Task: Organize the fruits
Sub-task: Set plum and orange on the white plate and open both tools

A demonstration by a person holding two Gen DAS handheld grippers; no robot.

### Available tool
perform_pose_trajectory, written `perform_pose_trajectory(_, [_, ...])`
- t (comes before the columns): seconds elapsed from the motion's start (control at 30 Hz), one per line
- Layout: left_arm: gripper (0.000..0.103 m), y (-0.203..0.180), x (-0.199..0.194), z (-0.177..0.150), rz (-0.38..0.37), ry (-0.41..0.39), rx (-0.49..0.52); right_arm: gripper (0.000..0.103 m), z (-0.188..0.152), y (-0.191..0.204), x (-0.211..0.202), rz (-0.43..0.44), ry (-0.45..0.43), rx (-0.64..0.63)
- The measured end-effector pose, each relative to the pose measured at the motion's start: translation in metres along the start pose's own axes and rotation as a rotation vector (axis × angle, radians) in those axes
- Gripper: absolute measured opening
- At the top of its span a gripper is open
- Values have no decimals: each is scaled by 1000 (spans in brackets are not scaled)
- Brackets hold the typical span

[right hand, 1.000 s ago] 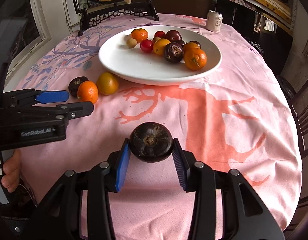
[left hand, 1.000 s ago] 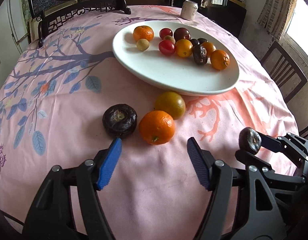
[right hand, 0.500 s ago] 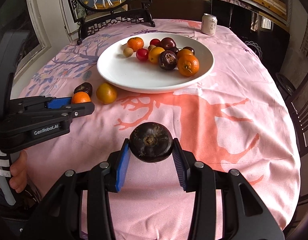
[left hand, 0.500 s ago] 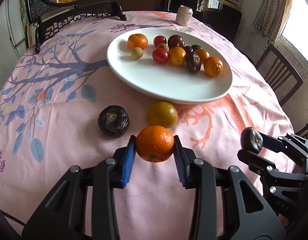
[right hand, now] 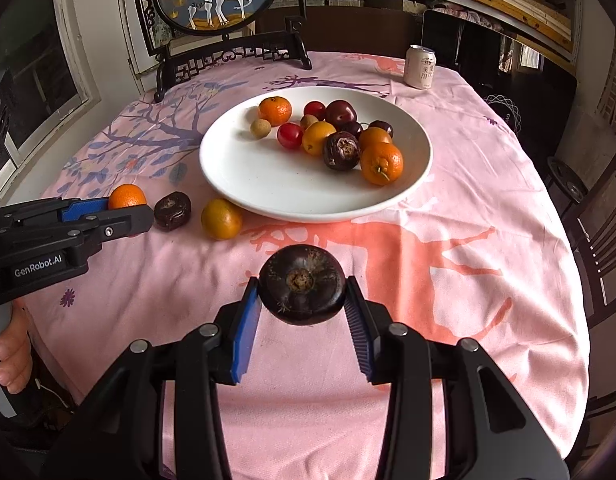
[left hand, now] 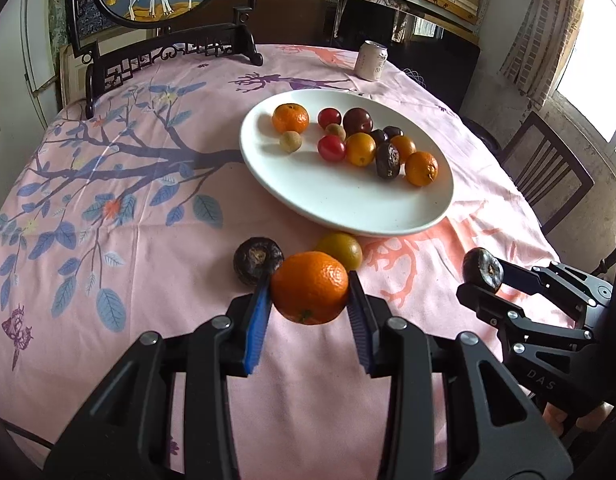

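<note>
My left gripper point(left hand: 309, 312) is shut on an orange mandarin point(left hand: 310, 292) and holds it above the pink cloth; it also shows in the right wrist view point(right hand: 122, 204). My right gripper point(right hand: 302, 312) is shut on a dark purple round fruit point(right hand: 302, 284), also held above the cloth, and it shows at the right of the left wrist view point(left hand: 481, 270). A white plate point(right hand: 260, 176) holds several fruits. On the cloth in front of the plate lie a dark fruit point(right hand: 172, 210) and a yellow-orange fruit point(right hand: 222, 219).
A drink can point(right hand: 419, 67) stands behind the plate. A framed deer picture on a dark stand point(right hand: 224, 8) is at the table's far edge. A wooden chair point(left hand: 547, 172) stands to the right of the table.
My left gripper closed on the mandarin and lifted it off the cloth. My right gripper rose with the dark fruit still in it.
</note>
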State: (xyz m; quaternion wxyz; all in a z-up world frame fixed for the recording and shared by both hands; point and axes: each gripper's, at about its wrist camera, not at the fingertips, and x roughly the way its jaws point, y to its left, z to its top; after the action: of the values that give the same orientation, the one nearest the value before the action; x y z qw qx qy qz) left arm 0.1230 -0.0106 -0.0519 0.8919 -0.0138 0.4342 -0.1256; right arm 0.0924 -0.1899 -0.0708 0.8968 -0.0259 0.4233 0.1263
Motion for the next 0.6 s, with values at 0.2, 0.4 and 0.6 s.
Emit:
perform_pose_trajectory(0.2, [37,8,29,62,27,29,-7,42,40,-9,16,13,-13,-11])
perform_pose_trajectory(0.4, [37,2,73,111,81,67,2,42,78,-16,65,33,67,2])
perform_pose_trajectory(0.6, [38,-4,100,118,84,105,7,42,85,-26,90,19,99,24])
